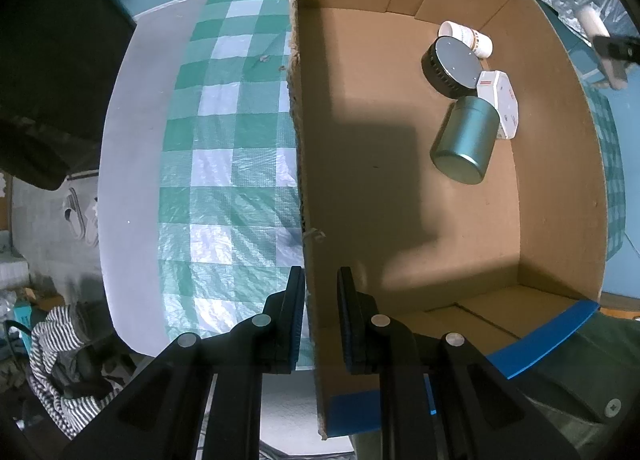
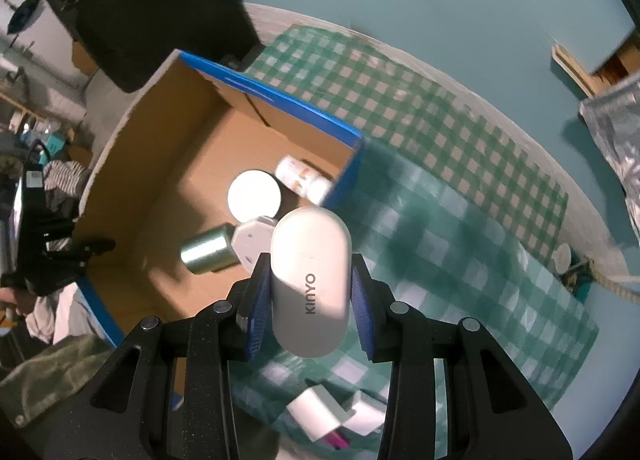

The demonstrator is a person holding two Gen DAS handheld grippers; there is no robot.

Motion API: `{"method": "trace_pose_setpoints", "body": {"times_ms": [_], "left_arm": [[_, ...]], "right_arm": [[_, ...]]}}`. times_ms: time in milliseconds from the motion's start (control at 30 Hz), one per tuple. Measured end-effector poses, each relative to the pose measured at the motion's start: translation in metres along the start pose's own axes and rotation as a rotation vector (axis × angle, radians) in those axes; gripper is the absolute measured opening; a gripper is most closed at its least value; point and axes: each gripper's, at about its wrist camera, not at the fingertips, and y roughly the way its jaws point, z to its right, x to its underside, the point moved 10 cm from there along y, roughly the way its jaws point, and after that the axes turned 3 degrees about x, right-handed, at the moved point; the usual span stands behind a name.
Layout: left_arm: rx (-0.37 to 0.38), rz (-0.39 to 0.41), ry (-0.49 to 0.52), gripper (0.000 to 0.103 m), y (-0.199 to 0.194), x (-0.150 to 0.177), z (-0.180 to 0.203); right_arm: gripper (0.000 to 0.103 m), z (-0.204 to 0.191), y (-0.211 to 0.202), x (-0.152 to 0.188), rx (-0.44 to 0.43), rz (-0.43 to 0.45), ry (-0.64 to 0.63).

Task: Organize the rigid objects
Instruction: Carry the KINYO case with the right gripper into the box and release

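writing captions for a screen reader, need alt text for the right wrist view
The right tongs clamp a white KINYO case above a green checked cloth, beside an open cardboard box holding a metal tin and a white bottle.

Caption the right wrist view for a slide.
Right gripper clamps a white KINYO case above the checked tablecloth, beside the cardboard box holding four items.
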Motion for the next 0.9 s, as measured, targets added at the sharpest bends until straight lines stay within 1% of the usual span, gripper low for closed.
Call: {"method": "trace_pose_setpoints", "body": {"times_ms": [167,400,633,900], "left_arm": [[0.0,0.003,-0.001,0.016,0.0,0.001,0.002],[0.003,0.007,0.001,0.016,-0.002,0.002,0.002],[0.003,0.006,0.0,0.016,-0.002,0.002,0.002],[0.003,0.006,0.0,0.016,-0.001,0.001,0.001]], "right_arm": [[0.037,-0.017,0.001,-0.015,-0.006,0.005,-0.044],[0.037,-0.034,0.015,-0.03,0.0,-0.013,-0.105],[0.037,-0.045,0.036,-0.034,-0.001,-0.049,-0.15],[0.037,-0.048,0.066,-0.033,0.014,-0.097,-0.175]]}}
